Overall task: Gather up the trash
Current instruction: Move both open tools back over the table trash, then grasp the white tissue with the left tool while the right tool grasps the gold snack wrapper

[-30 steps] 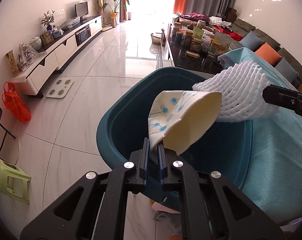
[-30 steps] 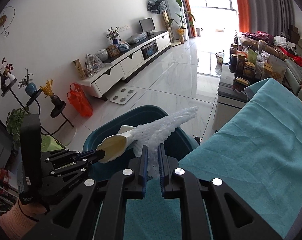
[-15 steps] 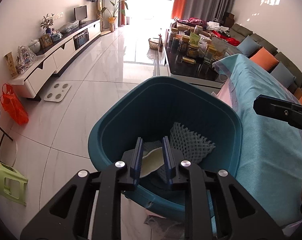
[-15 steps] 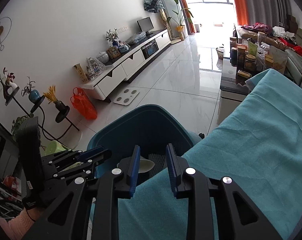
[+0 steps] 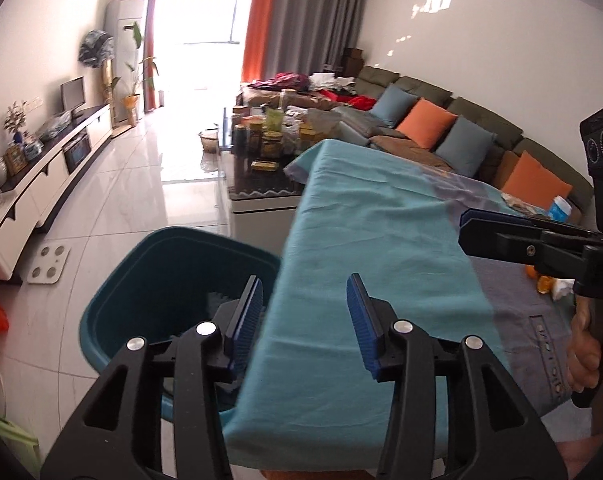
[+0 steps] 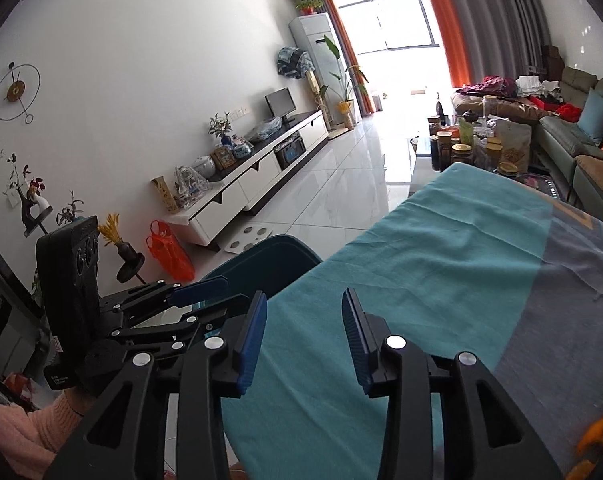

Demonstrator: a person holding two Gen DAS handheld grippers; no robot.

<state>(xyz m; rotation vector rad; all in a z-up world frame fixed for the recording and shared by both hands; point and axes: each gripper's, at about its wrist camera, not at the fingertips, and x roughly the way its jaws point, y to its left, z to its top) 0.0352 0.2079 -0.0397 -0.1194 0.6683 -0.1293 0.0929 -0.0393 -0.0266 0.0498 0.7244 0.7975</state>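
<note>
The left gripper sits at the bottom centre of the left wrist view, its blue-padded jaws opening with nothing between them, poised over the near edge of the teal cloth that covers the tabletop. Just left of it, below the cloth's edge, stands the dark teal bin on the white tiled floor; a bit of white foam netting shows inside it behind the left finger. In the right wrist view the right gripper fills the lower centre, its jaws likewise opening and empty above the same cloth, with the bin's rim peeking out to the upper left of the fingers. The right gripper also appears at the right edge of the left wrist view, held by a hand. Near it, at the far right of the tabletop, lie small orange scraps and something white, too blurred to name.
</note>
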